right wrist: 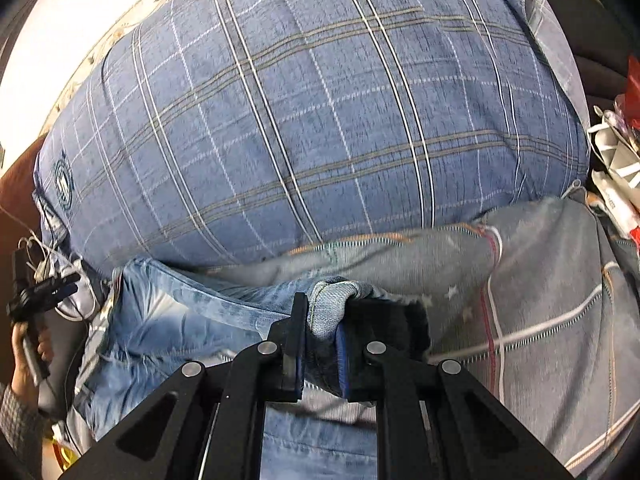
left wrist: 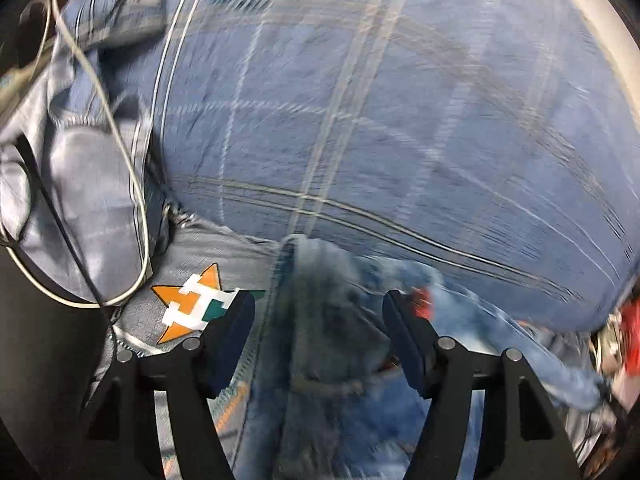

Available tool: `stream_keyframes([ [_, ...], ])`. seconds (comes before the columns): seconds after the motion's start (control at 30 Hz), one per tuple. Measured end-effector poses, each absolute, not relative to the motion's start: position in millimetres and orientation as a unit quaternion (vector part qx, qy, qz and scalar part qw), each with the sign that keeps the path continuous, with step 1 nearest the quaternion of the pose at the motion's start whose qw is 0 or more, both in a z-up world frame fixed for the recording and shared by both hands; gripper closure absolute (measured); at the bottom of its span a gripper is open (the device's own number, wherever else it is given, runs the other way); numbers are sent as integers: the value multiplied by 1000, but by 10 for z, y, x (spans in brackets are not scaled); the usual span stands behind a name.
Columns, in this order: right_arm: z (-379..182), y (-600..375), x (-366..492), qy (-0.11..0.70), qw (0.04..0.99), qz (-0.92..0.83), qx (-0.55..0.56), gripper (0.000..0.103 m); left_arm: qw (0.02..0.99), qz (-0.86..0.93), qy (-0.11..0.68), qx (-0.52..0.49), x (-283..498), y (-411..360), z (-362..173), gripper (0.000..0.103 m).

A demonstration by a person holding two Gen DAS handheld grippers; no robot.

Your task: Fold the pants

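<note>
Light blue washed jeans [right wrist: 180, 320] lie crumpled along the near edge of a bed. My right gripper [right wrist: 320, 316] is shut on a thick stitched fold of the jeans, which bulges up between its pads. In the left wrist view my left gripper [left wrist: 319, 300] stands open above the blurred jeans [left wrist: 320, 360]; the denim lies below the gap and the pads do not press on it. At the far left of the right wrist view a person's hand [right wrist: 28, 356] holds that other gripper.
A blue plaid bedcover [right wrist: 300, 120] fills the surface beyond the jeans. A grey blanket [right wrist: 540, 300] lies to the right, and a grey cloth with an orange star patch [left wrist: 192, 308] beside the left finger. Thin cables [left wrist: 132, 200] loop at left. White and red clutter [right wrist: 616, 160] sits at the right edge.
</note>
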State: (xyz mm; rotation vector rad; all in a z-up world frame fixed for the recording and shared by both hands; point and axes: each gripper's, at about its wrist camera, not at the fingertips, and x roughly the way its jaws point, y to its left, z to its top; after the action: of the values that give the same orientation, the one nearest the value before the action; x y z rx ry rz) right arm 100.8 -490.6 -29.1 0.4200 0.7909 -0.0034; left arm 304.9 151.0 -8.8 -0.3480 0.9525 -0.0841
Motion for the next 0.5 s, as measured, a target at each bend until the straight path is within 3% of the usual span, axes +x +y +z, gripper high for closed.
stream_keyframes([
  [0.33, -589, -5137, 1187, 390, 887, 10, 248, 90, 832, -57, 511, -210, 3834, 1388, -800, 37],
  [0.37, -622, -5149, 1198, 391, 886, 10, 250, 90, 828, -72, 512, -217, 3863, 1359, -807, 51],
  [0.4, -649, -5161, 1209, 393, 885, 9, 251, 90, 825, -89, 512, -221, 3875, 1325, -811, 79],
  [0.5, -694, -5192, 1238, 393, 883, 8, 256, 90, 835, -82, 510, -190, 3822, 1169, -708, 84],
])
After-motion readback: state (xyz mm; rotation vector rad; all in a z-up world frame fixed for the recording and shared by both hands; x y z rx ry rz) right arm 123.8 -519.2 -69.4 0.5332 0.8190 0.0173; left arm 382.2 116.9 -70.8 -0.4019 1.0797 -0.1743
